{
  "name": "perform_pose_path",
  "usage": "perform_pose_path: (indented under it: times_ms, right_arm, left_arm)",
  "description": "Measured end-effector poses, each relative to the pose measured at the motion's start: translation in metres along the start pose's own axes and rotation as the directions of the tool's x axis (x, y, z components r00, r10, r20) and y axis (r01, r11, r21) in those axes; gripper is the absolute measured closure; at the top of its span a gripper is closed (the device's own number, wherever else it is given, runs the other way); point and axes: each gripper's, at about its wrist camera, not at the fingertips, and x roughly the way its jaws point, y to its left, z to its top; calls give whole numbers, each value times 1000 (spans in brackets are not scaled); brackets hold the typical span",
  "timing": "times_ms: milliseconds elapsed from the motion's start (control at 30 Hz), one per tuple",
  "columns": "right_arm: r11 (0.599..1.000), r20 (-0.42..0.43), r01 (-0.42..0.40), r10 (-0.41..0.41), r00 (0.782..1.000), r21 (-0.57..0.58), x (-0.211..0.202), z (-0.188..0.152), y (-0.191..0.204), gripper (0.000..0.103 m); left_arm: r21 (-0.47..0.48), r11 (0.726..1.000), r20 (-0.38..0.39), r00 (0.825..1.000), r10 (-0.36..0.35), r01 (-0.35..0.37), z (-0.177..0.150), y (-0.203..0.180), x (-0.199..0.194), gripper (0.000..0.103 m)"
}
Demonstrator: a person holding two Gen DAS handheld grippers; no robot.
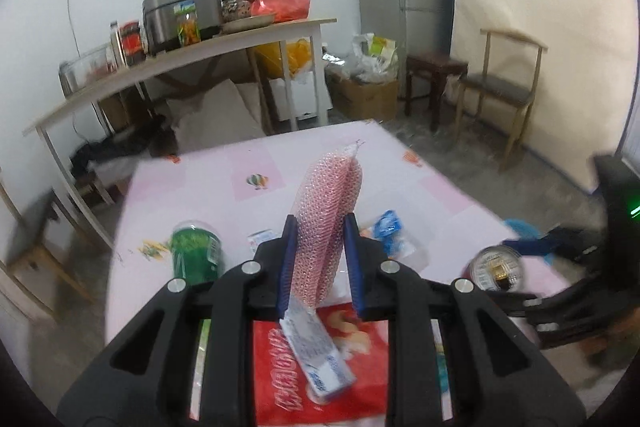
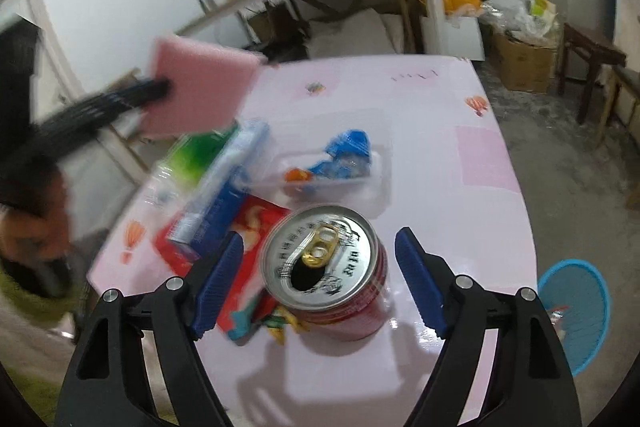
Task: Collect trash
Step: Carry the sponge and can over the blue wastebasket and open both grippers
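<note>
Counter (image 2: 440, 131): pink-patterned, littered with wrappers.
Left gripper (image 1: 318, 263): fingers clamped on pink mesh sponge (image 1: 332, 211).
Right gripper (image 2: 320, 281): fingers wide apart around red can (image 2: 332, 275), not touching.

The can (image 2: 326, 269) at lower centre has a shiny metal lid; the pink table cover (image 2: 440, 187) looks glossy; the pink foam net (image 1: 326, 223) is rough.
</note>
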Motion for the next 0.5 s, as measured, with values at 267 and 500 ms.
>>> perform_pose_path:
  times_ms: [267,500]
  right_arm:
    - [1000,16,-6,6,1000,20,-2,-6,-2,37]
    - [988,122,-28,10,992,151,-49,-13,-29,38]
  left_arm:
    - [-57,993,18,994,-105,106,4,-3,-23,82]
    - [-2,963,39,963,-268,268,31,-43,-21,82]
